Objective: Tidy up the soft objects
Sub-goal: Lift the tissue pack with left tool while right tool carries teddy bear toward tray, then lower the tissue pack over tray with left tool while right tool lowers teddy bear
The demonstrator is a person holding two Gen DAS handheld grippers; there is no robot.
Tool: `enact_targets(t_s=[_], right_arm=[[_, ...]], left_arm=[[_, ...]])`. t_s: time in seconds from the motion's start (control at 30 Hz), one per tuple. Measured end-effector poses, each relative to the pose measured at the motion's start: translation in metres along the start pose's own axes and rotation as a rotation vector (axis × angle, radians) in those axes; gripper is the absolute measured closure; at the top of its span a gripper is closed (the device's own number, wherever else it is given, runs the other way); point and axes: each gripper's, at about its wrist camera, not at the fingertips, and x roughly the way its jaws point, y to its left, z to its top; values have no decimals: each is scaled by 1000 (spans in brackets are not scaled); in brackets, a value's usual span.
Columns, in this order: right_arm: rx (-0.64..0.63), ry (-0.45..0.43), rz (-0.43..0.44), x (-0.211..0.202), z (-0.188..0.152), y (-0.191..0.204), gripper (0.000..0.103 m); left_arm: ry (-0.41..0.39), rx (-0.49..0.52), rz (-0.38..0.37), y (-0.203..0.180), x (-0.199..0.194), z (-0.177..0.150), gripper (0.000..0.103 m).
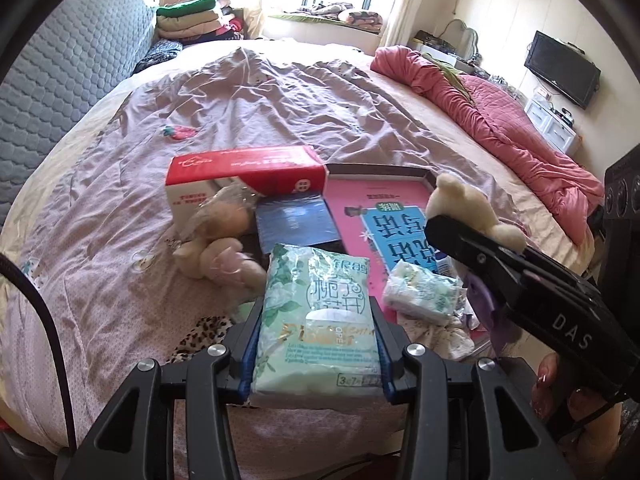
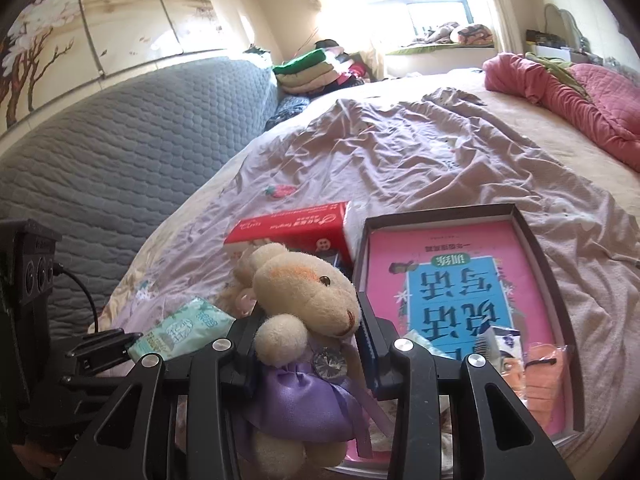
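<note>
**Both grippers loaded above the cluttered bed**

Between the blue-padded fingers of our left gripper (image 1: 318, 344) sits a green tissue pack (image 1: 318, 320), its plastic wrapper pinched on both long sides, held above the mauve bedsheet (image 1: 280, 112). Our right gripper (image 2: 308, 344) is clamped on a cream plush toy (image 2: 304, 300) in a purple satin dress, squeezed at the neck and body so that its head stands clear above the fingertips. So neither pair of jaws is wide or empty: each is closed partway onto something soft.

Just beyond the tissue pack we see a second plush toy (image 1: 218, 248) in clear wrapping, lying against the front of a red and white tissue box (image 1: 244, 178). A dark blue booklet (image 1: 296, 224) lies beside that box. To the right of it lies a shallow cardboard tray (image 1: 420, 174) holding a pink book (image 2: 452, 276) with a blue panel. On the near end of the tray we find a smaller crumpled tissue packet (image 1: 420, 292) and an orange wrapped item (image 2: 544, 376); the right wrist view shows both close to the fingers. A leopard-print cloth (image 1: 204, 332) lies on the sheet just left of our left gripper.

Farther off, a pink quilt (image 1: 500, 112) is bunched along the far right edge of the bed, a grey quilted headboard (image 2: 120, 152) runs along the left, and folded clothes (image 1: 192, 20) are stacked near the window.
</note>
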Motion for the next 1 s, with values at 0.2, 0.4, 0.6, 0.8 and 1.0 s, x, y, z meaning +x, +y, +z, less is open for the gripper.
enact_targets(t_s=[0.2,0.4,0.6,0.8,1.0], right_arm=[[18,-20,-10,-7,3,-9,63],[53,-50,-17,-17,7,-22,63],[85,-89,-74,-30,11,-45,63],[106,-136,-164,-47,14,-70,63],[152,-163,-201,-58,14,-94,63]], left_arm=[[-10,21,2,-14,-3,5,57],[-5,27,-6,-24,-2,11,57],[-14,45,-24,-38,1,18,57],[-12,75,-42,-57,6,22,57],[6,97,-53,-72,16,24,57]])
